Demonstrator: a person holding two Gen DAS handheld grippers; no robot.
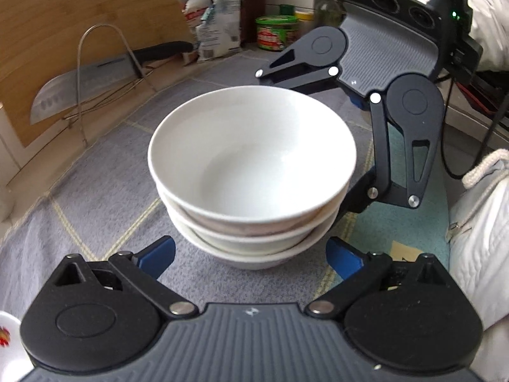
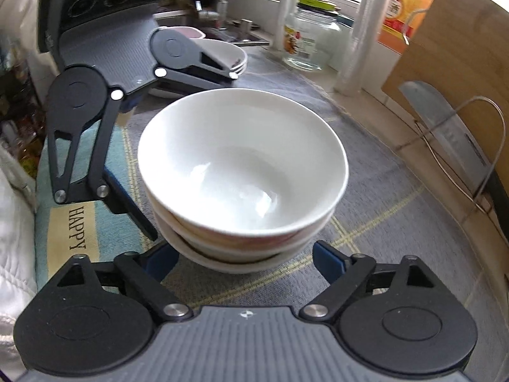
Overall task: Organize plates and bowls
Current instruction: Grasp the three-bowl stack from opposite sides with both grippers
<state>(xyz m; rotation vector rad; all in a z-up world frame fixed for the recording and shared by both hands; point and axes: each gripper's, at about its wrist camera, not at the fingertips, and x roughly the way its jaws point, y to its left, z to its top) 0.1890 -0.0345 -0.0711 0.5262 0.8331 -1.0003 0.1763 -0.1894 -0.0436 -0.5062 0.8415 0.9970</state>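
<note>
Bowls first: from my left wrist camera I see a stack of white bowls (image 1: 251, 178), three nested, sitting upright on the grey checked cloth (image 1: 95, 197) in the middle of the counter. My left gripper (image 1: 251, 256) has its blue-tipped fingers (image 1: 159, 253) spread wide, one on each side of the bottom bowl, near it but apart from it, nothing held. Across the stack I can see my right gripper (image 1: 318, 146) coming in from the far side, also spread wide around the bowls. Behind on the left, a cleaver (image 1: 82, 89) leans in a wire rack (image 1: 105, 73) against a wooden board (image 1: 79, 25); a green-lidded jar (image 1: 276, 31) and a packet (image 1: 216, 22) stand at the back.

Over to the right wrist camera: same stack (image 2: 243, 175), dead centre. My right gripper (image 2: 245, 261) is wide, blue pads (image 2: 329, 262) flanking the lowest bowl without touching it. The left gripper (image 2: 152, 156) sits opposite, wide too. Beyond it, a pile of plates (image 2: 232, 55) rests on the cloth near the sink. A glass jar (image 2: 307, 39) stands behind, and the cleaver in its rack is off to the right. A teal mat (image 2: 76, 226) reading HAPPY lies at left.
</note>
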